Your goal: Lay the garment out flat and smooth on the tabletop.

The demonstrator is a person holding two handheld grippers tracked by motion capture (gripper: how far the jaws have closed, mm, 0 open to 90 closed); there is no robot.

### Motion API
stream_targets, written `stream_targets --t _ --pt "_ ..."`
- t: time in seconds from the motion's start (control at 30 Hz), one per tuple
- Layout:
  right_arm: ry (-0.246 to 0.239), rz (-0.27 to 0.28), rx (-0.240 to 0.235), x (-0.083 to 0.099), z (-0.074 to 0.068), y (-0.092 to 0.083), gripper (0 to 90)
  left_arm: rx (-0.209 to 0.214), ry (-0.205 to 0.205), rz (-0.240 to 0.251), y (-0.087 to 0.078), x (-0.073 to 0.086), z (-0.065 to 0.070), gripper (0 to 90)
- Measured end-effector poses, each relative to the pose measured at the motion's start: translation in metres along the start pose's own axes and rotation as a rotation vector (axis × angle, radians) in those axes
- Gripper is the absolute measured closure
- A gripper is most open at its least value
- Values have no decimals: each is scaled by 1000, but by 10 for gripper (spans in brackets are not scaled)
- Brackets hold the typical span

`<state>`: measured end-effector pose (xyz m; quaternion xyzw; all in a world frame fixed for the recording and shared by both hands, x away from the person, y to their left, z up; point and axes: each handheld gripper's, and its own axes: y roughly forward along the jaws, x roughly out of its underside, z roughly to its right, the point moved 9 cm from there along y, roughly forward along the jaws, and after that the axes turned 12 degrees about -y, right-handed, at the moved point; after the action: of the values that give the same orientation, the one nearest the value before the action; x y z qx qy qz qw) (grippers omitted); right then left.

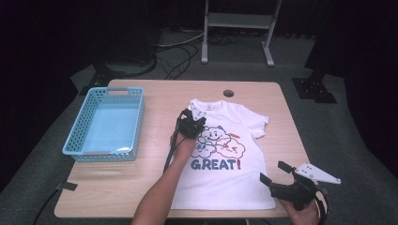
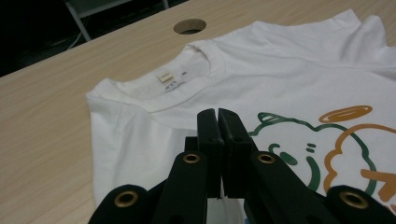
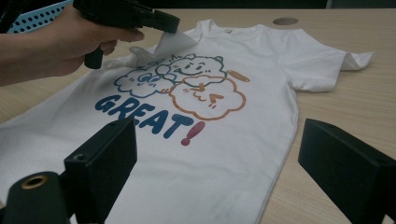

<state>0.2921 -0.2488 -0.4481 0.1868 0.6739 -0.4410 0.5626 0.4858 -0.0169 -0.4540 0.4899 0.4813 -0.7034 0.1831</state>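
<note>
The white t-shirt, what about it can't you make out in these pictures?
- T-shirt: its left sleeve, high view, hidden behind the left gripper and the hand.
- Neck label: print too small, left gripper view.
- Bottom hem: cut off by the lower edge and the black fingers, right gripper view.

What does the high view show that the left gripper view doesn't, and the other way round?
High view alone: the blue basket, the right gripper with jaws open, and the word GREAT on the shirt. Left gripper view alone: the neck label, close up. Both: the white shirt, the wooden table with its round hole, and the left gripper.
</note>
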Motion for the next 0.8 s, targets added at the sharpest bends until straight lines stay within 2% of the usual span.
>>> stream_targets --t 0.37,0.8 --pt "-9 -6 6 -1 -4 3 110 -6 -33 65 -15 -20 -14 882" --pt "-16 -19 2 1 -8 8 110 -34 -67 96 -31 -32 -39 883"
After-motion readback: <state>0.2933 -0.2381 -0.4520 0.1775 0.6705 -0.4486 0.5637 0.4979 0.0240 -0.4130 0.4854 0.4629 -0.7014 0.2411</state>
